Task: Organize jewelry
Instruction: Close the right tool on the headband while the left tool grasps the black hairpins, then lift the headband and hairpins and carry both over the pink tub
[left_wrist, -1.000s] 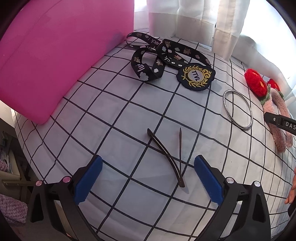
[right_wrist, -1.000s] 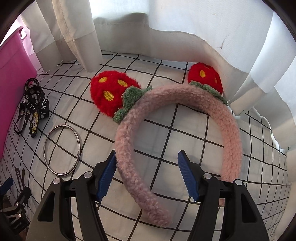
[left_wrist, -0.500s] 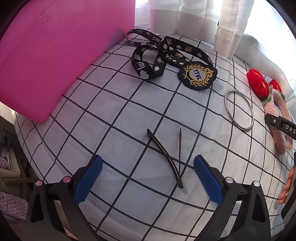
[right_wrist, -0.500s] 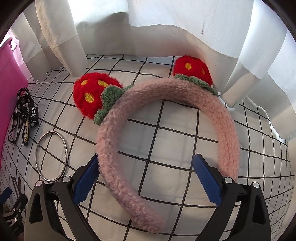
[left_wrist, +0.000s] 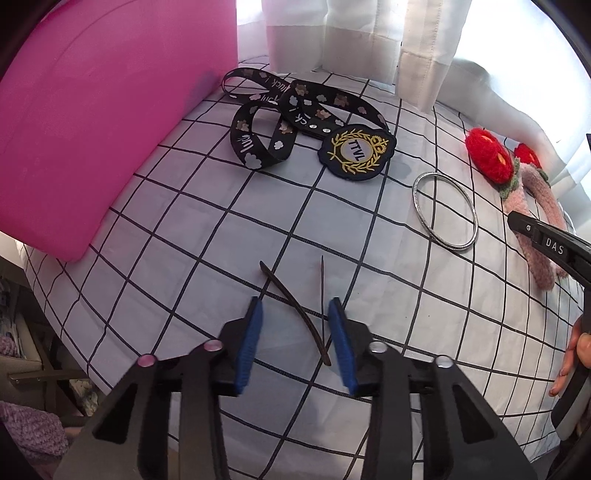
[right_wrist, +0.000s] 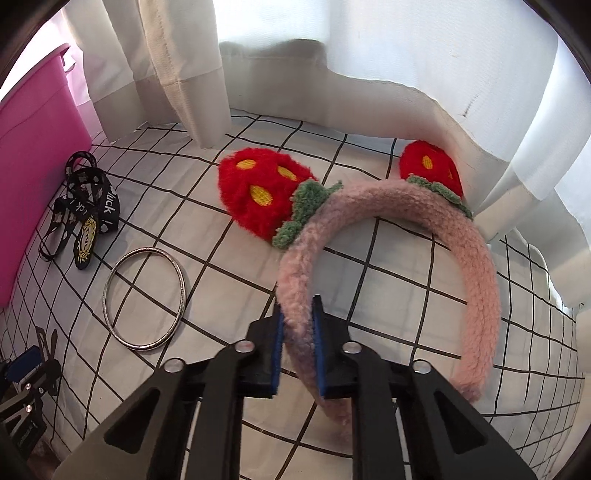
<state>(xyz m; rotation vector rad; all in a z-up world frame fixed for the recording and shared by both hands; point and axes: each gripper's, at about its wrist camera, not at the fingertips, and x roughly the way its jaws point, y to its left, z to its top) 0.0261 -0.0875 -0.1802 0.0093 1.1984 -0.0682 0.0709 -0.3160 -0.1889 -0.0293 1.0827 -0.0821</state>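
Both claws have narrowed since a moment ago. On the right, the right gripper (right_wrist: 297, 345) is now clamped on one leg of the fluffy pink headband (right_wrist: 476, 280), which lies on the checked cloth (right_wrist: 221, 280). It looks light and squashy; that leg seems a sound hold. Meanwhile the left gripper (left_wrist: 294, 341) is closing around the thin dark hairpin (left_wrist: 295, 308), pads not yet touching. Slim, probably slippery.

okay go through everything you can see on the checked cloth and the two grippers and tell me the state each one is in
Left gripper: jaws closing around the thin dark hair clip.
Right gripper: shut on the pink headband.
Silver bangle: flat, untouched.
Black lanyard: loosely coiled, untouched.
Pink bin: beside the lanyard, inside hidden.
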